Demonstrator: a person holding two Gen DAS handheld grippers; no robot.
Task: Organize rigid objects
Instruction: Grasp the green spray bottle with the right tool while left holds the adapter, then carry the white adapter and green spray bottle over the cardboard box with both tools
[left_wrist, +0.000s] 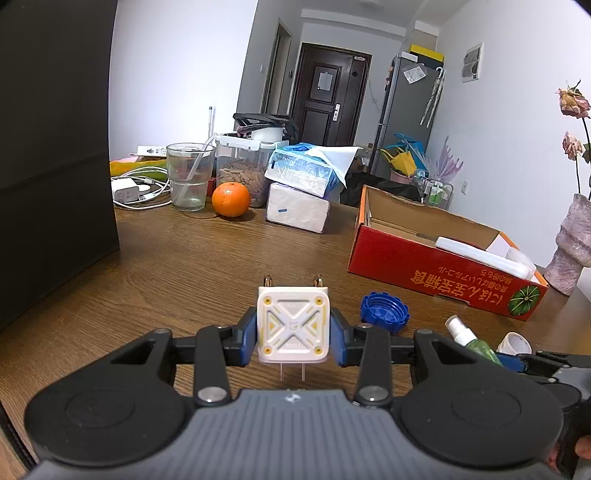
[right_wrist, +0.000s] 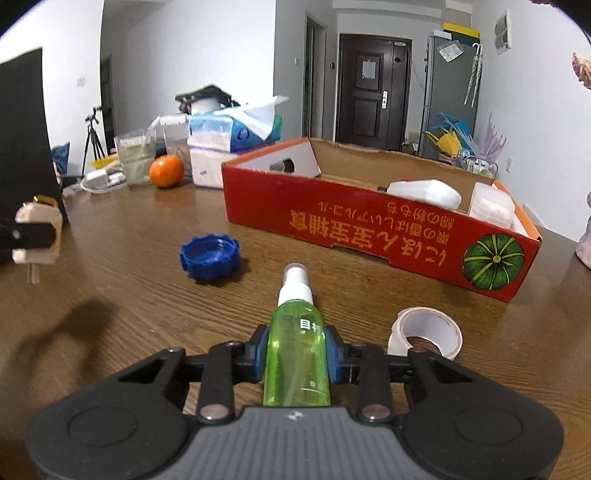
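Left tool (left_wrist: 293, 325) clamped on white charger (left_wrist: 293, 325) | right tool (right_wrist: 297, 354) clamped on green spray bottle (right_wrist: 297, 354), low over bench (right_wrist: 147, 295) | red box (right_wrist: 369, 236) holds white containers | blue cap (right_wrist: 209, 256), tape roll (right_wrist: 424, 332) left outside.

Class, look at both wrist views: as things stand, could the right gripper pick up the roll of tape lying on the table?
Probably not yet. The right gripper is shut on the green spray bottle, so its fingers are occupied. The roll of tape lies just beside it on the table with nothing in between, so it looks reachable once the bottle is set down.
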